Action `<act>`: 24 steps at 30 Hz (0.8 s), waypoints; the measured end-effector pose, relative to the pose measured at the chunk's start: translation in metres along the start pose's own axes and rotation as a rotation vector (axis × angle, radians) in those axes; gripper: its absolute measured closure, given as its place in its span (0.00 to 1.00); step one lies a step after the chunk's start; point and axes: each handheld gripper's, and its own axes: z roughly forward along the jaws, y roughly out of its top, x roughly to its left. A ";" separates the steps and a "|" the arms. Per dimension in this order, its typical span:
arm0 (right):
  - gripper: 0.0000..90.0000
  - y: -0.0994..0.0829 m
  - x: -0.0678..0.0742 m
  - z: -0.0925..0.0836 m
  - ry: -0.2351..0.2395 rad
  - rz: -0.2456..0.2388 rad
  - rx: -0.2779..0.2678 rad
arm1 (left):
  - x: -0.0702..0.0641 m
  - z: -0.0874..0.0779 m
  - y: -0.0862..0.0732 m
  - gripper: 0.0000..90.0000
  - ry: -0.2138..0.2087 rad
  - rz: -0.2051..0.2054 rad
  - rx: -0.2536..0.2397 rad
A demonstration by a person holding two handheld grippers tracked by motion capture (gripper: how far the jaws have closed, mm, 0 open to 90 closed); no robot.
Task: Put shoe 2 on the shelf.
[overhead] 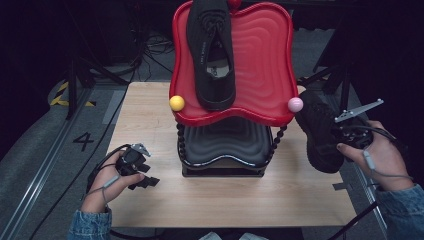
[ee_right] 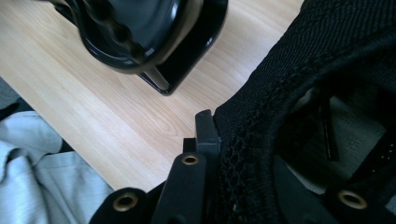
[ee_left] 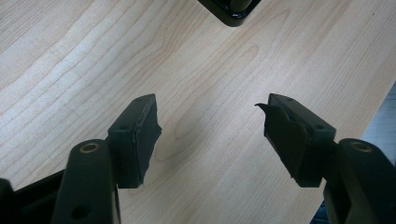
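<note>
Now, right tool (overhead: pixel 336 136) clamped on the collar of a black knit fabric shoe (overhead: pixel 317 132) held above the pale wooden worktop (overhead: pixel 150 130), red wavy plastic tray (overhead: pixel 260 65) ahead of it bearing a matching shoe (overhead: pixel 212 55), left tool (overhead: pixel 145 175) with jaws apart, nothing between them, just over the worktop.

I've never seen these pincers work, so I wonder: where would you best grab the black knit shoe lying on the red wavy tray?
Probably the collar rim of the black knit shoe on the red wavy tray, coming from above: it lies sole down with its opening upward, so one jaw slips inside. The right gripper holds the other black shoe that way.
</note>
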 end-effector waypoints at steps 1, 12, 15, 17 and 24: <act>0.98 0.003 0.002 -0.005 0.002 -0.007 -0.003 | 0.000 0.000 0.000 0.40 -0.001 -0.003 0.002; 0.98 0.028 0.020 -0.044 -0.004 -0.037 -0.016 | 0.000 0.000 -0.002 0.39 -0.006 -0.011 0.004; 0.98 0.034 0.025 -0.056 -0.013 -0.050 -0.029 | 0.000 0.000 -0.002 0.39 -0.007 -0.011 0.004; 0.98 0.038 0.028 -0.063 -0.017 -0.054 -0.035 | 0.000 0.000 -0.002 0.39 -0.009 -0.011 0.002; 0.98 0.054 0.037 -0.085 -0.023 -0.064 -0.056 | 0.001 -0.001 -0.002 0.39 -0.005 -0.006 -0.003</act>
